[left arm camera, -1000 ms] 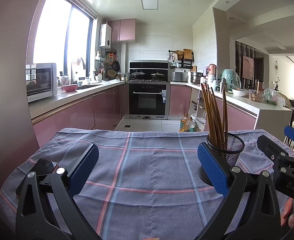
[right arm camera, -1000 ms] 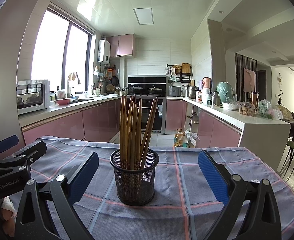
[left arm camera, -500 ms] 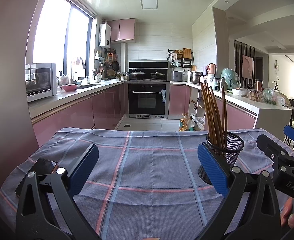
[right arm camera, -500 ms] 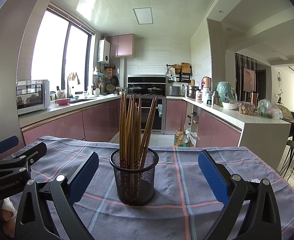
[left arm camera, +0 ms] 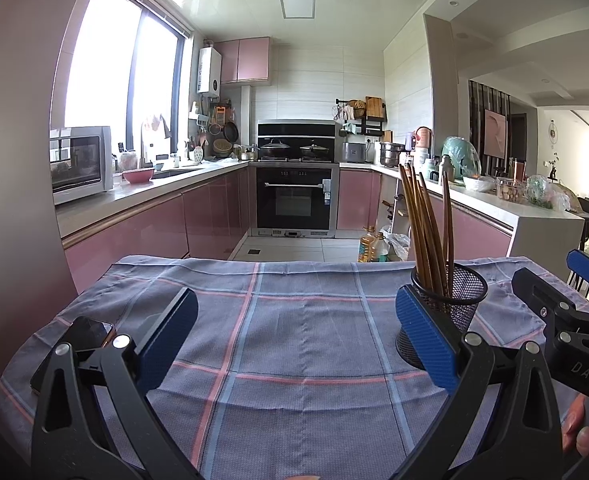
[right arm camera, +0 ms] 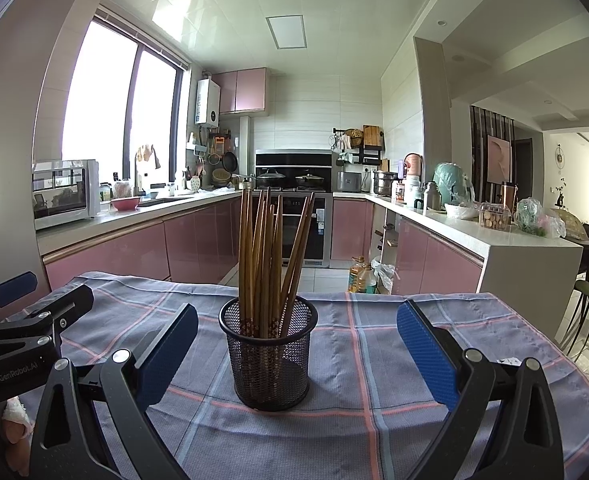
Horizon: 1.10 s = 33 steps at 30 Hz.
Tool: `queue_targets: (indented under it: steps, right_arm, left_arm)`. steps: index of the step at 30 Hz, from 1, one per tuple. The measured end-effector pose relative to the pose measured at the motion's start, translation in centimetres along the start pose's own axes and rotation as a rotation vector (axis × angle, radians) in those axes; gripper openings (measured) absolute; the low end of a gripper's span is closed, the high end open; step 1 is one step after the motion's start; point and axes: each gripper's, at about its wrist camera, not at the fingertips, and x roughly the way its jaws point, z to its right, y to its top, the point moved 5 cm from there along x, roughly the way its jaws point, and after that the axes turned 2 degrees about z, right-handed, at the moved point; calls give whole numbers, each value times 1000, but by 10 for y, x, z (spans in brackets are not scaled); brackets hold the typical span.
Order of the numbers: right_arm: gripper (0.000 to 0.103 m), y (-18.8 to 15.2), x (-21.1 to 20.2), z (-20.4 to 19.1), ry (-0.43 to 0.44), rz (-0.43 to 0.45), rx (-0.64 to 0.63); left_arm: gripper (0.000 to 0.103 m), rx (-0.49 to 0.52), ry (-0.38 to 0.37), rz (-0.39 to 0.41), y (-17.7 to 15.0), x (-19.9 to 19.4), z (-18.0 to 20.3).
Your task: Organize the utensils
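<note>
A black mesh cup (right arm camera: 269, 354) stands upright on the checked tablecloth (right arm camera: 374, 364) with several brown chopsticks (right arm camera: 268, 256) standing in it. My right gripper (right arm camera: 294, 354) is open, its blue pads wide apart on either side of the cup and not touching it. In the left wrist view the same mesh cup (left arm camera: 452, 300) with its chopsticks (left arm camera: 424, 224) sits at the right, partly behind my right-hand pad. My left gripper (left arm camera: 294, 340) is open over bare cloth with nothing between its fingers.
A dark phone (left arm camera: 80, 338) lies on the cloth at the near left. The tablecloth's far edge (left arm camera: 294, 264) drops to the kitchen floor. Pink cabinets, an oven (left arm camera: 296, 198) and a cluttered counter (right arm camera: 494, 224) stand beyond. A person's fingers (left arm camera: 578, 432) show at the lower right.
</note>
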Motion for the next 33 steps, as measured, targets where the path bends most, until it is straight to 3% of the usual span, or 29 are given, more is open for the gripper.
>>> queue_targets:
  steps: [33]
  right_arm:
    - [96,0,2,-1,4,1,7]
  left_arm:
    - [97,5,0,0,3,2,0]
